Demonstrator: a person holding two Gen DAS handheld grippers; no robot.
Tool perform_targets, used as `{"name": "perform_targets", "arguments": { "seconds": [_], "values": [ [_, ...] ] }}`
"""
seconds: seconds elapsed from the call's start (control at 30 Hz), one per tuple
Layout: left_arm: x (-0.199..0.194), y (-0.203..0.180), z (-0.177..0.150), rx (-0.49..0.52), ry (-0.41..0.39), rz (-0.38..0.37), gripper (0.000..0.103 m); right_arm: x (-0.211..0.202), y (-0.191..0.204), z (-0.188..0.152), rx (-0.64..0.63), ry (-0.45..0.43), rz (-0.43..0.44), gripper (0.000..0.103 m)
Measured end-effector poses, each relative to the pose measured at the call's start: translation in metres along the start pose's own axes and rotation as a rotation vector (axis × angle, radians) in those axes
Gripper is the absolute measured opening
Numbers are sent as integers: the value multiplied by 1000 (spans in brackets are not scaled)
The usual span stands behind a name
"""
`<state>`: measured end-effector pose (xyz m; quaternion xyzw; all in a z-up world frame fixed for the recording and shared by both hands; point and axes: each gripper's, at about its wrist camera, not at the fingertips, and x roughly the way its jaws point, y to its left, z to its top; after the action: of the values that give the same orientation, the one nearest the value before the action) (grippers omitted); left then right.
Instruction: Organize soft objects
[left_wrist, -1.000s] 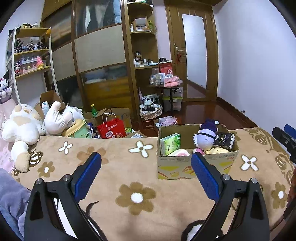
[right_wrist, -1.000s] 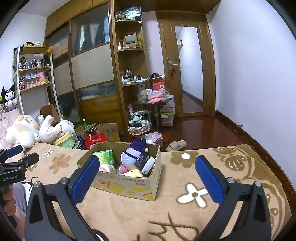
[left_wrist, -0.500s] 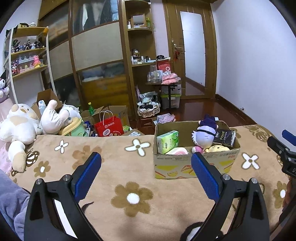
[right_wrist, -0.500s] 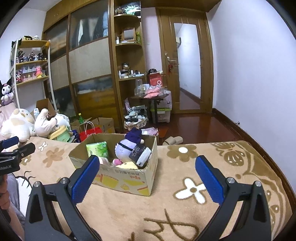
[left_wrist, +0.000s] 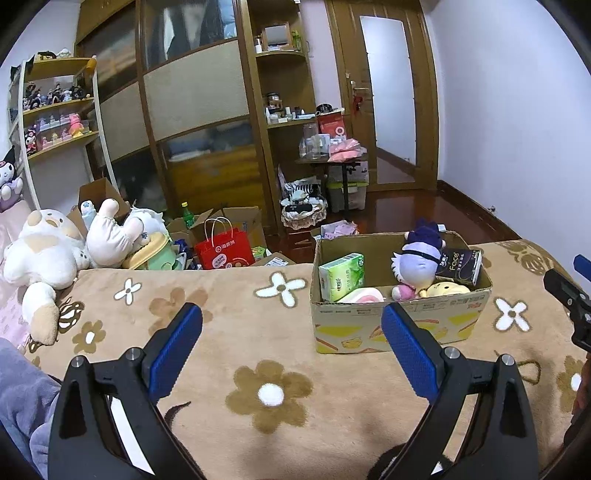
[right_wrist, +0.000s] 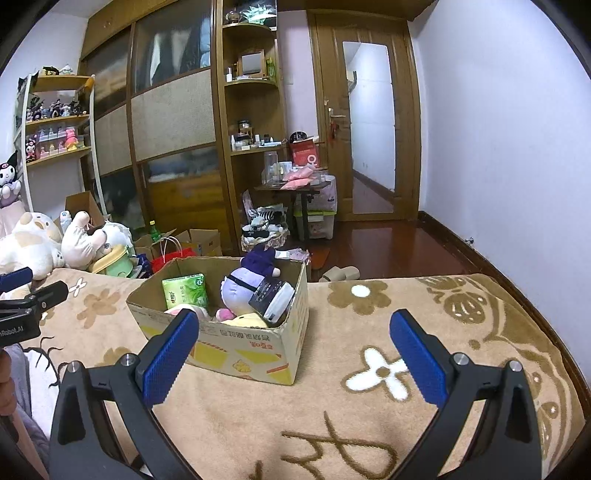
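On the bed, left to right, as I read both wrist feeds:

Far left: a big white plush (left_wrist: 40, 254) with tan patches lies at the blanket's edge, a second white plush (left_wrist: 110, 236) just beside it.

Blanket: the tan flower-patterned blanket (left_wrist: 236, 332) covers the bed under both claws.

Left claw: my left claw (left_wrist: 291, 343) hangs over bare blanket, blue pads spread wide, gripping nothing; its right pad overlaps the box front in my view.

Box: the cardboard box (left_wrist: 402, 325) sits open on the blanket, ahead and right of the left claw, ahead and left of the right one.

Box contents: a green tissue pack (left_wrist: 341, 275) stands at the left end; a pink-and-white soft item (left_wrist: 364, 295) lies below it; a purple plush (left_wrist: 417, 258) sits in the middle; a yellow soft toy (left_wrist: 447, 288) lies by the front wall; a black pack marked "face" (left_wrist: 460, 264) leans at the right end.

Right claw: my right claw (right_wrist: 295, 354) is also fully spread and empty, over the blanket right of the box.

Floor beyond: a red paper bag (left_wrist: 223, 253) stands among open cartons.
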<state>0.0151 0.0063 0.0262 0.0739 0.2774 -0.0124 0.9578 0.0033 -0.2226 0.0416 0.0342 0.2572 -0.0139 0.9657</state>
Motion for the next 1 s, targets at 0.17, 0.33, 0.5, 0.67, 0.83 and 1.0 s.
{"name": "perform_targets", "arguments": {
  "seconds": [0.17,0.33,0.5,0.67,0.83,1.0],
  "values": [
    [-1,-2,-1,10,-7,-1,97,0,0,0,0,-2,-3,103],
    [-1,-2,-1,11,-7,0,97,0,0,0,-1,-3,-2,103],
    [-1,-2,0,11,-6,-1,97,1,0,0,-1,-3,-3,103],
    [-1,-3,0,11,-4,0,97,0,0,-1,-1,-3,-2,103],
    [-1,-2,-1,12,-4,-1,97,0,0,0,1,-1,-4,103],
    [-1,-2,-1,11,-4,-3,97,1,-1,0,-1,-3,-4,103]
  ]
}}
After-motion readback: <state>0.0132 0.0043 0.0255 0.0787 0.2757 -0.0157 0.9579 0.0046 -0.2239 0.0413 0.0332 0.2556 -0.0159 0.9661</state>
